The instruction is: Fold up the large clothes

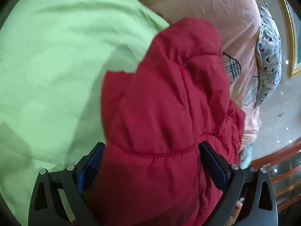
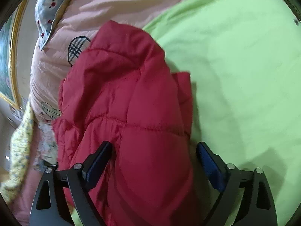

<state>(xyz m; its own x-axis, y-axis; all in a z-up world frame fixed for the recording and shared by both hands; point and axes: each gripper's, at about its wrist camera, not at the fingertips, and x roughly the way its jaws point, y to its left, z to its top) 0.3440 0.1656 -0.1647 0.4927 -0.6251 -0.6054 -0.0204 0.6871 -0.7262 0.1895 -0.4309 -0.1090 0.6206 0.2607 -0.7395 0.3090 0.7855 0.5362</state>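
Observation:
A red quilted puffer jacket (image 1: pixel 165 101) lies bunched on a light green bed sheet (image 1: pixel 56 66). In the left wrist view my left gripper (image 1: pixel 151 146) has its jaws wide apart with the thick jacket filling the gap between the blue pads (image 1: pixel 94 162). In the right wrist view the same jacket (image 2: pixel 128 101) fills the gap of my right gripper (image 2: pixel 154 146), whose jaws also stand wide apart on either side of it. The sheet (image 2: pixel 235 66) lies to the right. Whether the pads press the fabric cannot be told.
A pink quilt (image 1: pixel 216 9) with plaid heart patches is piled behind the jacket; it also shows in the right wrist view (image 2: pixel 116 5). A blue patterned pillow (image 1: pixel 269 56) lies beside it. A gold picture frame (image 1: pixel 290 37) and a wooden glass cabinet (image 1: pixel 282 169) stand beyond the bed.

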